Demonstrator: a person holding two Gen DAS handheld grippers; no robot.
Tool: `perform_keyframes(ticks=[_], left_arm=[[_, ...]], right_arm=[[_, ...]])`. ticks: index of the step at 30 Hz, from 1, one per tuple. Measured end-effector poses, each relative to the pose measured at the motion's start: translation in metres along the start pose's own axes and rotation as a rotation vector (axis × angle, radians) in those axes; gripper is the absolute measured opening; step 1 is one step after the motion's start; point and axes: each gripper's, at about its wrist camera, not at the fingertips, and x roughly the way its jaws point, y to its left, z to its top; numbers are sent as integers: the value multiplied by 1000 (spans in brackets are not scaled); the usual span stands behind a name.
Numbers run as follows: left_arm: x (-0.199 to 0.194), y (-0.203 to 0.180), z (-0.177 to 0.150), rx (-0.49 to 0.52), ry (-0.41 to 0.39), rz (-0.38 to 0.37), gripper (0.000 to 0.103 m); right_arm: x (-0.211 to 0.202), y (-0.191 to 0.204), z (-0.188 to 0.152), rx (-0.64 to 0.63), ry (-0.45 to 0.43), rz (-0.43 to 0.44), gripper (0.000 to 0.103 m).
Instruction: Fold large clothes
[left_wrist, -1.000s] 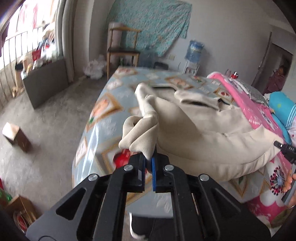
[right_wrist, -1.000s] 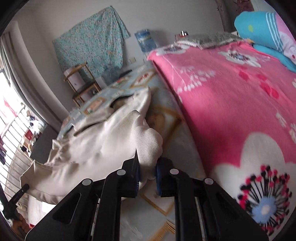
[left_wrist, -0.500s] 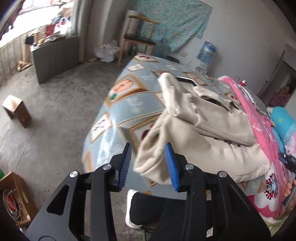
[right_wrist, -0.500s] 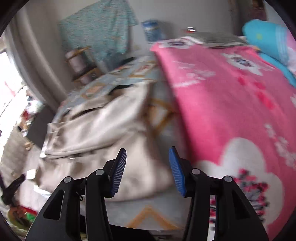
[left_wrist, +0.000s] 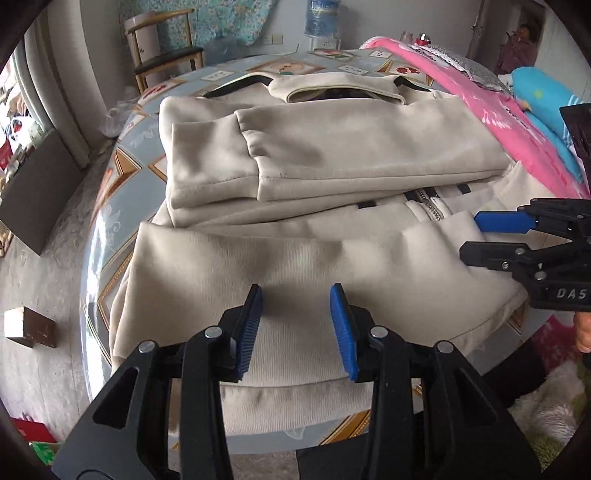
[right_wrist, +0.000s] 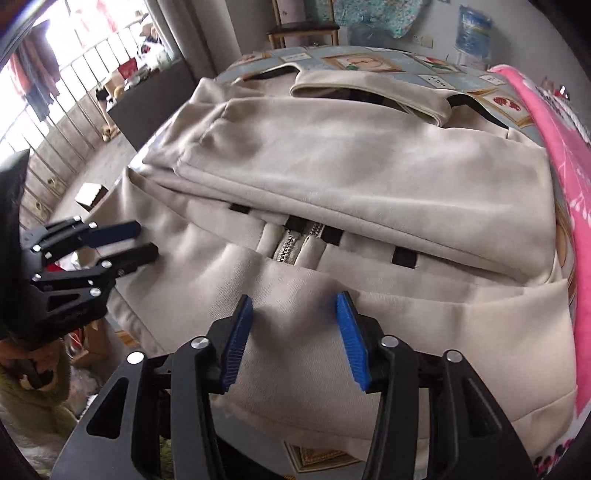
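A beige zip-up jacket (left_wrist: 332, 147) (right_wrist: 369, 166) lies flat on the bed, collar at the far end. Both sleeves are folded across its chest, cuffs (left_wrist: 214, 162) towards the left. The zipper (right_wrist: 291, 243) shows below the sleeves. My left gripper (left_wrist: 295, 291) (right_wrist: 147, 240) hovers open over the left part of the hem, holding nothing. My right gripper (right_wrist: 293, 299) (left_wrist: 471, 238) hangs over the hem near the zipper. Its jaws are closing, and only the fabric below shows between them.
The bed has a light blue patterned sheet (left_wrist: 122, 166) and a pink flowered blanket (left_wrist: 498, 110) along its right side. A wooden chair (left_wrist: 166, 48) and a water bottle (left_wrist: 325, 16) stand beyond. A cardboard box (left_wrist: 29, 326) sits on the concrete floor at left.
Both grippers let go of the sleeve cuffs, opened and drew back and down over the hem. The sleeves now lie folded across the jacket's chest.
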Motion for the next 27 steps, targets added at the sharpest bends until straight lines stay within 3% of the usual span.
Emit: perform_keyframes(ticks=[1, 3, 4, 6, 9, 12, 16, 20, 25, 27], left_arm=[[0, -1, -1, 4, -9, 9, 35], [-1, -2, -3, 15, -35, 39, 14], [-1, -6, -3, 45, -44, 43, 9], [-5, -11, -4, 96, -53, 69, 2], [-31, -12, 2, 124, -122, 87, 2], [-58, 1, 16, 69, -194, 64, 2], [-38, 3, 25, 78, -189, 90, 2], [10, 1, 18, 105, -93, 114, 3], [-18, 9, 14, 51, -157, 69, 7], [-37, 7, 16, 49, -206, -2, 7]], right_arm=[[0, -1, -2, 2, -6, -1, 27], [-2, -2, -5, 7, -19, 18, 15], [-5, -1, -5, -3, -29, 8, 6], [-12, 3, -1, -15, -56, -8, 6], [-39, 12, 5, -33, -141, -38, 5], [-50, 18, 14, -45, -198, -74, 5], [-24, 20, 23, -68, -186, -122, 5], [15, 14, 18, -79, -137, -138, 5], [9, 17, 16, -91, -157, -159, 5], [11, 17, 14, -87, -155, -156, 5]])
